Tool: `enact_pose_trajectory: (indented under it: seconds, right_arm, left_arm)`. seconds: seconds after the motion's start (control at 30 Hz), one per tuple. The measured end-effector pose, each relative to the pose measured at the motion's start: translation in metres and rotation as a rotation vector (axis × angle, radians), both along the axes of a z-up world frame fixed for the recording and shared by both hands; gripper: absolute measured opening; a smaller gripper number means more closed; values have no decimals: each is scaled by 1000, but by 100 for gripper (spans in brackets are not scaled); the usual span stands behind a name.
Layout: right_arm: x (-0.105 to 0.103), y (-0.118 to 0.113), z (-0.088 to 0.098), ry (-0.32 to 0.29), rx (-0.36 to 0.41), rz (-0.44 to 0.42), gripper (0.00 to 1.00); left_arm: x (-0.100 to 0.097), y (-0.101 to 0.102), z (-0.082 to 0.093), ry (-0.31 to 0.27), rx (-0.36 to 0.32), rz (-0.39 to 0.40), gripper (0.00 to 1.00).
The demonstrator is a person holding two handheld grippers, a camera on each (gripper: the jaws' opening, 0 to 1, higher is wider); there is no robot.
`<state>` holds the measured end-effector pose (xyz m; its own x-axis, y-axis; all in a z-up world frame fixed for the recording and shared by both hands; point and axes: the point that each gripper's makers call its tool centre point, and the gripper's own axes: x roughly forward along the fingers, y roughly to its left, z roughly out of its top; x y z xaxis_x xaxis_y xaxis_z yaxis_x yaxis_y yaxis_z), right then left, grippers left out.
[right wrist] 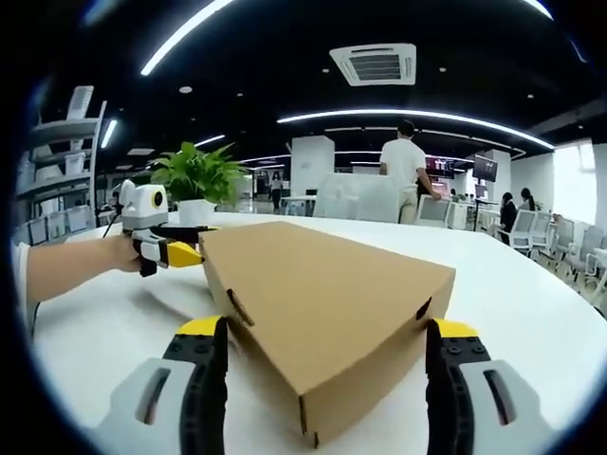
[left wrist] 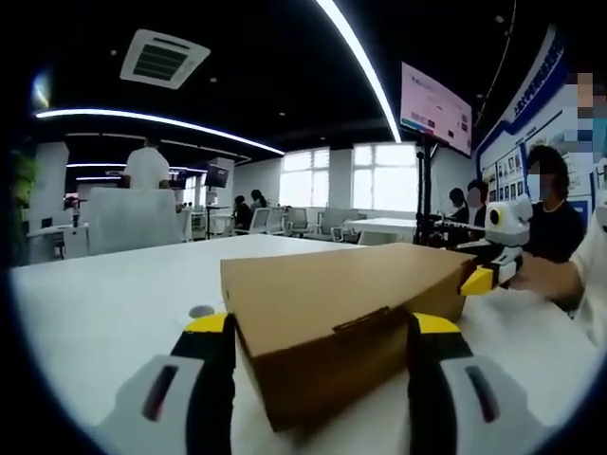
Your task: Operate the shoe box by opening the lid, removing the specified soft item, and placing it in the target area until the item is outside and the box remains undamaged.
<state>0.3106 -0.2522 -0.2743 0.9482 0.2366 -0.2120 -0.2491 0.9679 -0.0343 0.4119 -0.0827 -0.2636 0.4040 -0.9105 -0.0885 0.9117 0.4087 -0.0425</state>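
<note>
A brown cardboard shoe box (left wrist: 332,308) lies on the white table (left wrist: 104,294) with its lid down. My left gripper (left wrist: 321,327) is open, its yellow-tipped jaws standing either side of the box's near corner. My right gripper (left wrist: 488,275) reaches the box's far right corner, held by a hand. In the right gripper view the box (right wrist: 327,284) points a corner at me, and my right gripper (right wrist: 327,332) is open with its jaws straddling that corner. There the left gripper (right wrist: 175,251) meets the box's far left corner. Whether any jaw touches the cardboard is unclear.
A potted plant (right wrist: 196,175) stands at the table's far edge. A small grey spot (left wrist: 200,310) marks the tabletop by my left jaw. Seated people (left wrist: 550,218) are close on the right; another person (right wrist: 406,166) stands among desks and chairs behind.
</note>
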Motion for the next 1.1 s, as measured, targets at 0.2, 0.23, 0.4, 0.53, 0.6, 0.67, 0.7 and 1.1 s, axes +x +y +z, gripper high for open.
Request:
enact_pose_trajectory:
  seconds: [0.2, 0.23, 0.4, 0.53, 0.6, 0.67, 0.7, 1.1]
  right_arm:
    - [-4, 2, 5, -1, 32, 2, 86]
    - [-4, 3, 5, 1, 31, 2, 86]
    - [-4, 2, 4, 5, 37, 27, 87]
    - [-9, 3, 3, -21, 40, 39, 86]
    - [-10, 3, 4, -23, 39, 43, 86]
    - [-11, 3, 4, -22, 40, 50, 86]
    - [-11, 2, 4, -22, 40, 55, 85]
    - [-17, 4, 7, -19, 52, 96, 84]
  left_arm:
    - [-5, 4, 1, 8, -19, 29, 75]
    - [-5, 5, 2, 8, -17, 33, 75]
    - [-11, 8, 1, 7, -22, 60, 75]
    - [-17, 11, 1, 4, -25, 70, 75]
    - [-20, 11, 1, 4, -26, 75, 75]
    - [-22, 11, 2, 7, -22, 83, 75]
    - [-21, 12, 2, 7, -21, 84, 75]
    - [-32, 18, 2, 10, -30, 126, 75]
